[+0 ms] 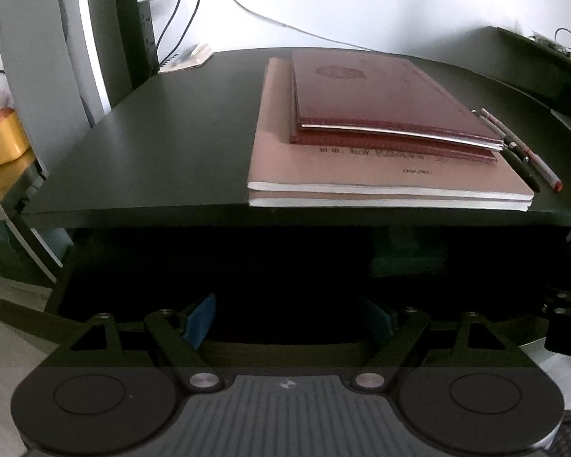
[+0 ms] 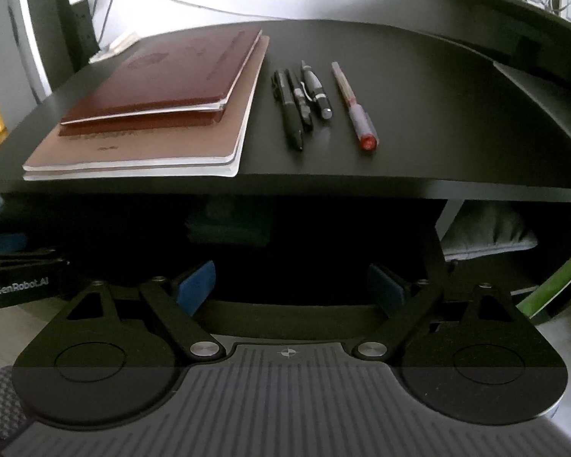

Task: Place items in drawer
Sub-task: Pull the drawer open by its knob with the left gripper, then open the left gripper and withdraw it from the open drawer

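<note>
Both hand-held grippers hang low in front of the bench (image 2: 418,87), below its near edge, w/ nothing picked up yet. Left hand-held gripper (image 1: 289,320): jaws wide apart, empty. Right hand-held gripper (image 2: 291,285): same, spread wide, nothing between the pads.

Items all sit on the bench top. Books (image 2: 160,103) are stacked at left, near the front edge: two red ones on top of two tan ones. Just right of the stack lie three black pens (image 2: 299,103), side by side and touching or nearly so. A red pen (image 2: 354,106) lies a bit further right, apart from them.

Step, as I read it: the start, approach stage, no item in the drawer so far. The drawer (image 1: 247,266) looks to be the dark cavity under the bench top, prob. already pulled out toward the cameras, but that's a guess. Next move needs a gripper to rise above the bench edge and close on one item; the red pen is the easiest, since it lies alone on the right gripper's side.

Hard to make out: the drawer interior is nearly black, its floor and walls can't be told apart. A greenish box shape (image 2: 228,224) sits inside or behind; unclear what. Print on the book covers is unreadable. Left view cuts the pens partly behind the stack.
</note>
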Motion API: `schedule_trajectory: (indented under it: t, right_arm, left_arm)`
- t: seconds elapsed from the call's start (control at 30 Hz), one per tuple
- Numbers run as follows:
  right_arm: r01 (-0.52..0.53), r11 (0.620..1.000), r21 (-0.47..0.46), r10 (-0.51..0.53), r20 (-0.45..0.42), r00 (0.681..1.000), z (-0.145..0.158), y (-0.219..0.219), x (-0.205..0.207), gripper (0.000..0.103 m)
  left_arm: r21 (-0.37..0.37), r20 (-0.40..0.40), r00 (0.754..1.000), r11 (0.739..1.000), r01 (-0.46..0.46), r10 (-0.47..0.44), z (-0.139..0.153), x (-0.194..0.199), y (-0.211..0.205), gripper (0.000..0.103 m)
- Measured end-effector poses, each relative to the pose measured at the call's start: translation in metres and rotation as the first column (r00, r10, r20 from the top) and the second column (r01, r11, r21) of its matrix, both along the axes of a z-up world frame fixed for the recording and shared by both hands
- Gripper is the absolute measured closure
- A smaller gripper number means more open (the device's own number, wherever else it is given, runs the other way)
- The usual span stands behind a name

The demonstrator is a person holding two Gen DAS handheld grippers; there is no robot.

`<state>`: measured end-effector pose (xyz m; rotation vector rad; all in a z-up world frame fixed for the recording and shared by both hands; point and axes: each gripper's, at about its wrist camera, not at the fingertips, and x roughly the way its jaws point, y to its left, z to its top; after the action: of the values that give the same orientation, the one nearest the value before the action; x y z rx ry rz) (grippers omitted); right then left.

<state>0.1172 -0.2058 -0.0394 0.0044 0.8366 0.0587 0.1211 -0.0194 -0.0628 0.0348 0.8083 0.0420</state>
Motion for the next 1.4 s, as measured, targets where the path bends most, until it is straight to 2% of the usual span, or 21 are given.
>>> schedule_trajectory:
  t: [0.27, 0.53, 0.77, 1.1, 1.4]
  right_arm:
    - [0.003, 1.000, -0.006, -0.003, -0.058, 0.998, -0.003, 0.004, -0.011, 0.012]
    - [0.002, 1.000, -0.002, -0.002, -0.075, 0.997, -0.008, 0.007, -0.052, 0.009]
    - [0.000, 1.000, -0.001, 0.000, -0.104, 0.995, -0.006, 0.008, -0.077, 0.009]
    - [0.004, 1.000, 0.002, -0.004, -0.089, 0.996, -0.010, 0.008, -0.097, 0.005]
    - [0.016, 1.000, -0.007, -0.016, -0.080, 0.997, -0.012, 0.013, -0.097, 0.002]
  left_arm:
    - [0.003, -0.015, 1.000, 1.000, 0.006, -0.006, 0.001, -0.026, 0.002, 0.022]
    - [-0.017, -0.041, 0.999, 1.000, 0.024, -0.024, -0.001, -0.068, 0.009, 0.021]
    - [0.002, -0.065, 0.997, 0.999, 0.040, -0.040, 0.000, -0.094, 0.007, 0.021]
    - [-0.010, -0.079, 0.996, 0.999, 0.045, -0.046, -0.002, -0.107, 0.010, 0.019]
    - [-0.015, -0.080, 0.997, 1.000, 0.018, -0.019, -0.003, -0.107, 0.011, 0.016]
